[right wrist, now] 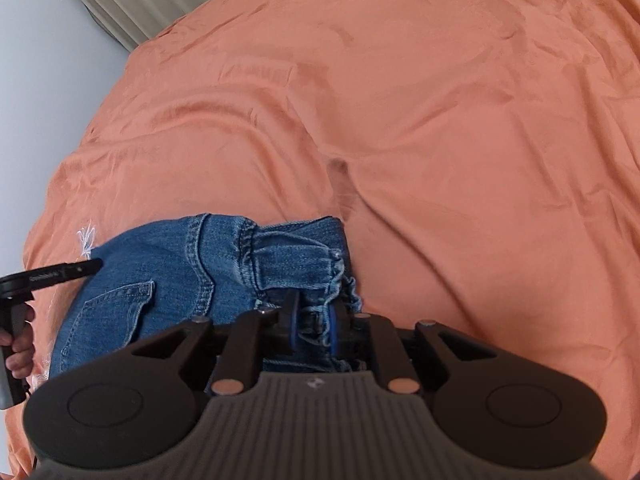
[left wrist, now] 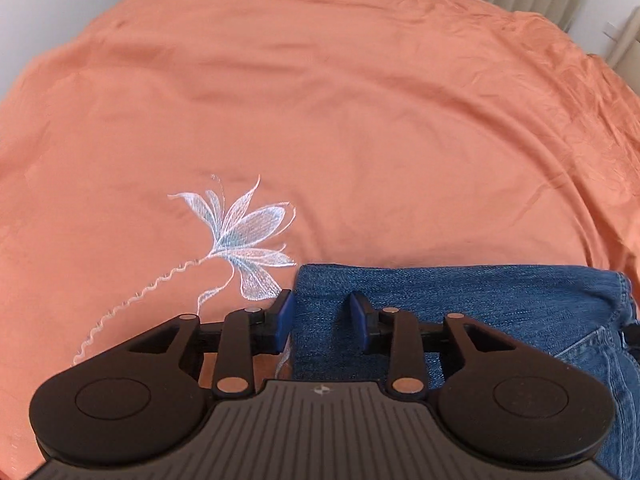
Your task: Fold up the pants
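Jeans on bed: compact bundle, nearly folded; right gripper fingers pinching hem, left gripper fingers spread over edge.

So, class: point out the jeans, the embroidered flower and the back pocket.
jeans (left wrist: 460,300): left wrist view, flat denim.
embroidered flower (left wrist: 248,232): left wrist view, petals.
back pocket (right wrist: 116,312): right wrist view, pocket face.

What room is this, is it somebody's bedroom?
Probably a bedroom. A big orange bedcover with a stitched flower fills the view, blue jeans lie on it, and pale curtains hang behind.
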`<state>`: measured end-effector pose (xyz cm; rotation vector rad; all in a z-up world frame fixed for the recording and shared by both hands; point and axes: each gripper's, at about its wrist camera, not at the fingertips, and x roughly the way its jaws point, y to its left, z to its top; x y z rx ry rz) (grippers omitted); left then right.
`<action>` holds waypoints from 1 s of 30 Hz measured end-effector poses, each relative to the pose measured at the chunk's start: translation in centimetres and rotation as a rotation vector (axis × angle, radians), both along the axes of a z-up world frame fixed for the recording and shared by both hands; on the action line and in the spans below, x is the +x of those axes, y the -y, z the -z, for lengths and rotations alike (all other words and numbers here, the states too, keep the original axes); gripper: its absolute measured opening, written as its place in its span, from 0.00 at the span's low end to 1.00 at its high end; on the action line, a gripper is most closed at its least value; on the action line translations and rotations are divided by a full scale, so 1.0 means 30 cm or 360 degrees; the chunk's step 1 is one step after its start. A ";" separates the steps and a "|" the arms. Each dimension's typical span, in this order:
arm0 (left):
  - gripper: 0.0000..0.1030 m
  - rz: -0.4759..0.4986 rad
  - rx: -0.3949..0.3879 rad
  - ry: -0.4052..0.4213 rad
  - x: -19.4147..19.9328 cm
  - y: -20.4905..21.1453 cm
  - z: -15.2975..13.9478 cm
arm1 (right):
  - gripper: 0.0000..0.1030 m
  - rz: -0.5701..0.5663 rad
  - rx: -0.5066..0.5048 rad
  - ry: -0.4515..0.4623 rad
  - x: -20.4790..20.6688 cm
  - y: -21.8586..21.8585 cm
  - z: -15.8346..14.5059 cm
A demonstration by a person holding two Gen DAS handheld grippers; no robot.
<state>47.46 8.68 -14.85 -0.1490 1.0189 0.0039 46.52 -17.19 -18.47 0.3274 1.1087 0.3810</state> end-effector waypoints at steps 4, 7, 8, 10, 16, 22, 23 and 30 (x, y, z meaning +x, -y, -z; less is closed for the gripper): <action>0.37 -0.0009 0.0043 0.0017 -0.030 0.007 -0.047 | 0.10 0.0002 -0.0038 0.0005 -0.017 -0.001 -0.024; 0.36 0.0031 0.0077 0.0077 -0.106 0.008 -0.116 | 0.40 -0.0002 -0.0149 0.0069 -0.045 -0.020 -0.062; 0.36 0.0046 0.0083 0.0098 -0.143 0.009 -0.140 | 0.45 -0.0010 -0.0191 0.0127 -0.065 -0.023 -0.081; 0.36 0.0081 0.0074 0.0141 -0.222 0.012 -0.183 | 0.43 -0.0020 -0.0196 0.0229 -0.117 -0.012 -0.119; 0.36 0.0210 0.0142 0.0145 -0.462 0.103 -0.286 | 0.34 -0.0018 -0.0214 0.0453 -0.348 -0.021 -0.226; 0.35 0.0252 0.0177 0.0050 -0.655 0.153 -0.251 | 0.34 -0.0003 -0.0234 0.0681 -0.569 -0.063 -0.247; 0.35 0.0251 0.0204 0.0043 -0.678 0.161 -0.225 | 0.34 0.0004 -0.0252 0.0718 -0.595 -0.069 -0.238; 0.41 0.0145 0.0188 -0.0049 -0.765 0.122 -0.027 | 0.33 -0.0011 -0.0334 0.0602 -0.626 -0.080 -0.081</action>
